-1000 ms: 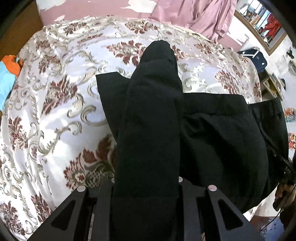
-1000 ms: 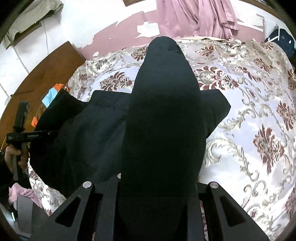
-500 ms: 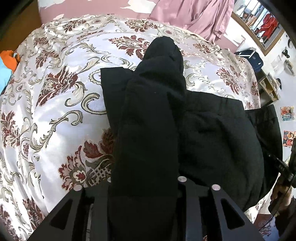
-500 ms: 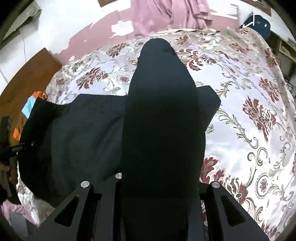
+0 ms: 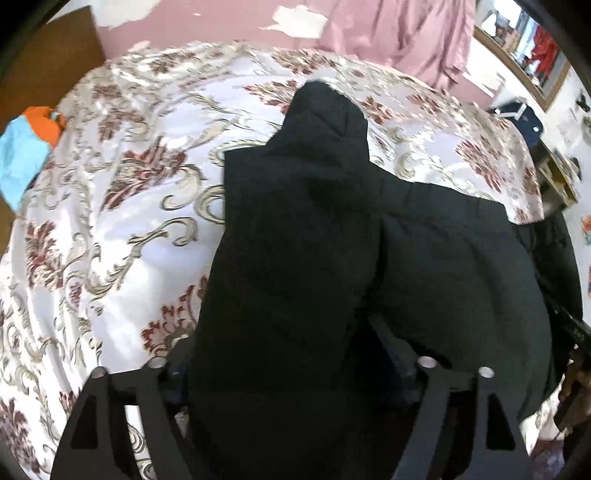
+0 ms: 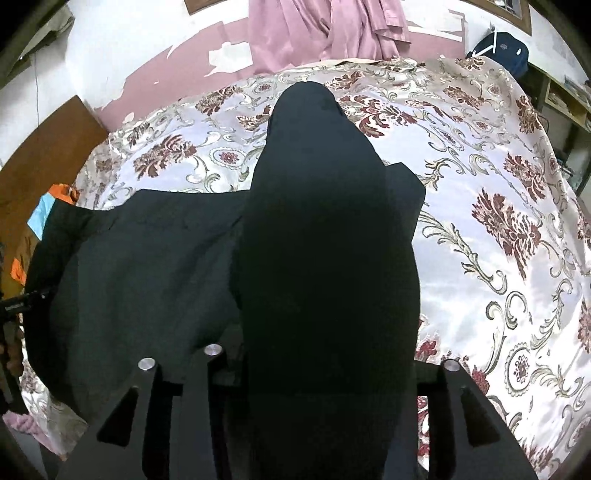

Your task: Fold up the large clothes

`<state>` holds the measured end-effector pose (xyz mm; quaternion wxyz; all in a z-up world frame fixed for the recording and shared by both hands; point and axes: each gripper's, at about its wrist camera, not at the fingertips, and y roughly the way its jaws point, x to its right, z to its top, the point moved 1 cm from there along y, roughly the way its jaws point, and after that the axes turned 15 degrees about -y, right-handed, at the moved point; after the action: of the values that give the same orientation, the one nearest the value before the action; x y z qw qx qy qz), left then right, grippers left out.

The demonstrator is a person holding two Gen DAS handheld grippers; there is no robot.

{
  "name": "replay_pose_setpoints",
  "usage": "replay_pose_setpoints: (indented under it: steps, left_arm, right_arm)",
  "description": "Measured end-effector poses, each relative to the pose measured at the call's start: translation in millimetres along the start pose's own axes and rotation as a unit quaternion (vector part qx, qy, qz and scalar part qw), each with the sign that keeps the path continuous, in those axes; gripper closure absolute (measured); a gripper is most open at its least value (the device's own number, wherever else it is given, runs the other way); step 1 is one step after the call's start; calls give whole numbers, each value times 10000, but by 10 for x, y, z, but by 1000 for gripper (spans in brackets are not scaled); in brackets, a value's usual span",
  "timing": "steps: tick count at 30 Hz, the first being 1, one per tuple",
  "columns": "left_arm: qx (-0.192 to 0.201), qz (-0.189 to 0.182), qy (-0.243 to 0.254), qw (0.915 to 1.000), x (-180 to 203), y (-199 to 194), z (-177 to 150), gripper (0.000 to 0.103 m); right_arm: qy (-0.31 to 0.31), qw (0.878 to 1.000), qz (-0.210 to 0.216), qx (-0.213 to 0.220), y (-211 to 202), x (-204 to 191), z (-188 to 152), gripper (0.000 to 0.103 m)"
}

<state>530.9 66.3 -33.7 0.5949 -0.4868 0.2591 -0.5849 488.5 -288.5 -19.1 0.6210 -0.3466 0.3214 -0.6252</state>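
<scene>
A large black garment [image 5: 424, 266] lies across the near part of a bed with a white floral cover [image 5: 110, 229]. My left gripper [image 5: 291, 280] is shut on one edge of the black garment, and the cloth drapes over its fingers and hides them. My right gripper [image 6: 321, 258] is shut on the other edge of the same garment [image 6: 140, 266], its fingers also covered by cloth. The stretch between the two grippers hangs slack over the bed cover [image 6: 498, 221]. The right gripper's handle shows at the right edge of the left wrist view [image 5: 570, 328].
Pink cloth [image 6: 325, 29] hangs on the wall behind the bed. Orange and blue clothes [image 5: 29, 144] lie at the bed's left edge by a brown headboard [image 6: 40, 158]. A dark blue bag [image 6: 498, 48] and shelves stand at the far right.
Both grippers have lifted and tilted a little, carrying the garment edges farther over the bed. The left wrist view is now blurred by motion.
</scene>
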Motion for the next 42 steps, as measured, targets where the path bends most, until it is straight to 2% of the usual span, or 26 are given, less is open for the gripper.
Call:
replay_pose_setpoints:
  steps: [1, 3, 5, 8, 14, 22, 23, 24, 26, 35, 42]
  left_arm:
    - [104, 22, -79, 9999, -23, -11, -23, 18]
    - [231, 18, -202, 9995, -52, -19, -58, 16]
    - [332, -16, -270, 9991, -69, -37, -82, 16]
    - [560, -14, -405, 9976, -94, -113, -118, 15]
    - [1260, 32, -660, 9898, -155, -381, -203, 6]
    - [1913, 80, -682, 9791, -111, -736, -405, 2]
    - [2004, 77, -686, 9773, -109, -784, -441, 0]
    - [2077, 63, -661, 9759, -98, -833, -481, 0]
    - [2206, 103, -523, 9739, -54, -941, -566, 0]
    - [2697, 7, 238, 9626, 197, -1466, -1049, 0]
    - [2966, -199, 337, 9542, 288, -1829, -1348, 0]
  right_arm:
    - [-27, 10000, -76, -10, 6, -3, -3, 54]
    - [-115, 9996, -269, 36, 9, -18, 4, 37]
    - [-137, 9994, -284, 165, -15, -23, 9, 25]
    - [-67, 9993, -178, 311, -28, 6, 6, 18]
    - [-12, 9971, -191, 742, -176, 21, -26, 11]
    - [-120, 9917, -323, 1235, -348, -35, -137, 10]
    - [-147, 9904, -409, 1315, -399, -58, -145, 4]
    - [-224, 9874, -561, 1466, -491, -90, -162, 1]
    - [-331, 9835, -656, 1653, -630, -139, -173, 1]
    - [-492, 9737, -614, 2136, -1189, -420, -326, 1]
    - [-599, 9632, -623, 2544, -1619, -697, -554, 1]
